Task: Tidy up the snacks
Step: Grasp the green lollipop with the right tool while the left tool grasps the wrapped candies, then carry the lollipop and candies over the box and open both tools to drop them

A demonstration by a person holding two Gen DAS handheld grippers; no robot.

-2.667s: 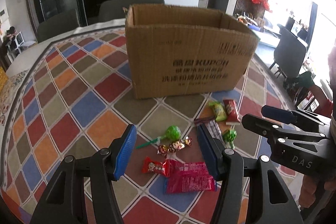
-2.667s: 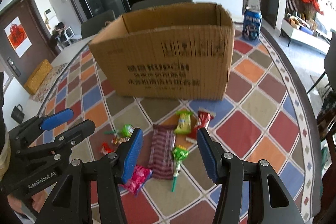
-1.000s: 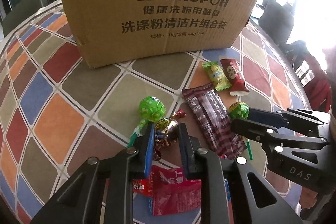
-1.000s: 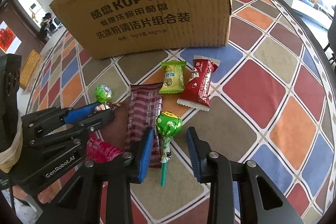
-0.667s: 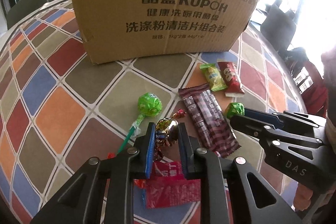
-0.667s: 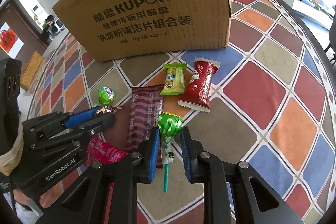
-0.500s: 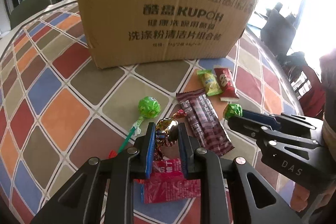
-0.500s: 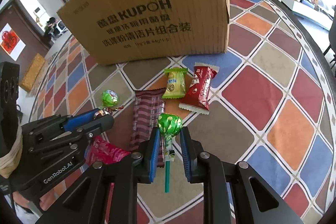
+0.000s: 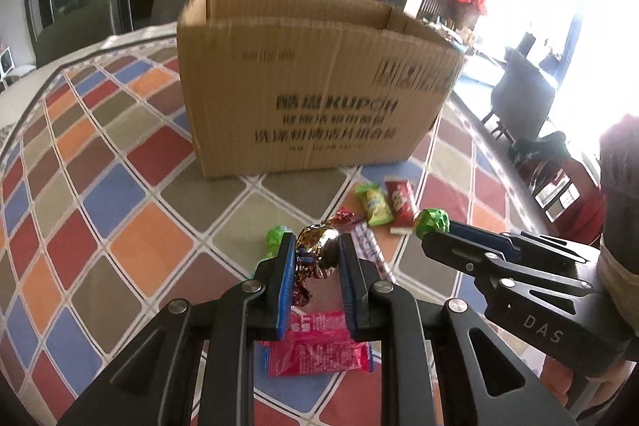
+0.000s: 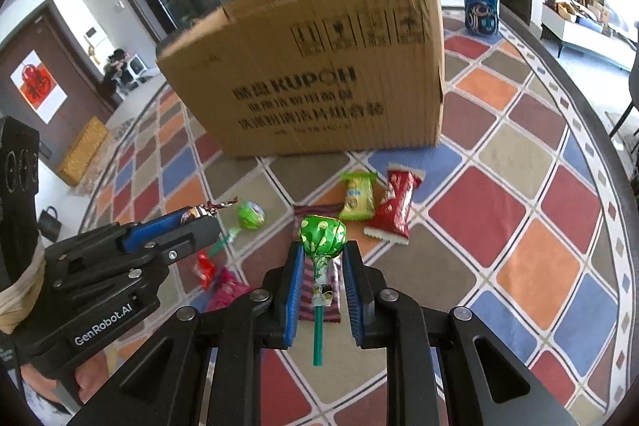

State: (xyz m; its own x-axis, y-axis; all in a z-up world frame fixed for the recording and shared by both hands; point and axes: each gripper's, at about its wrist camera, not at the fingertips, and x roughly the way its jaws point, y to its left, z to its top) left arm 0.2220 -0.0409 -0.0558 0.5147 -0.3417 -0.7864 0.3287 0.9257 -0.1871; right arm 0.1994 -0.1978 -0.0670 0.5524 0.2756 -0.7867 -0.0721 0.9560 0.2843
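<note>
Snacks lie scattered on the chequered multicolour tablecloth point(image 10: 499, 210) before the open brown cardboard box point(image 9: 319, 98). Left gripper point(image 9: 317, 254) is clamped on a gold foil-wrapped candy point(image 9: 319, 246); right gripper point(image 10: 321, 266) pinches a green-wrapped lollipop point(image 10: 322, 232). Below lie a yellow-green packet point(image 10: 356, 196), red packet point(image 10: 395, 206), striped maroon bar point(image 10: 319, 306), pink wrapper point(image 9: 315, 346), second green lollipop point(image 10: 250, 215). Blue Pepsi can point(image 10: 481, 4) stands beside the box.
</note>
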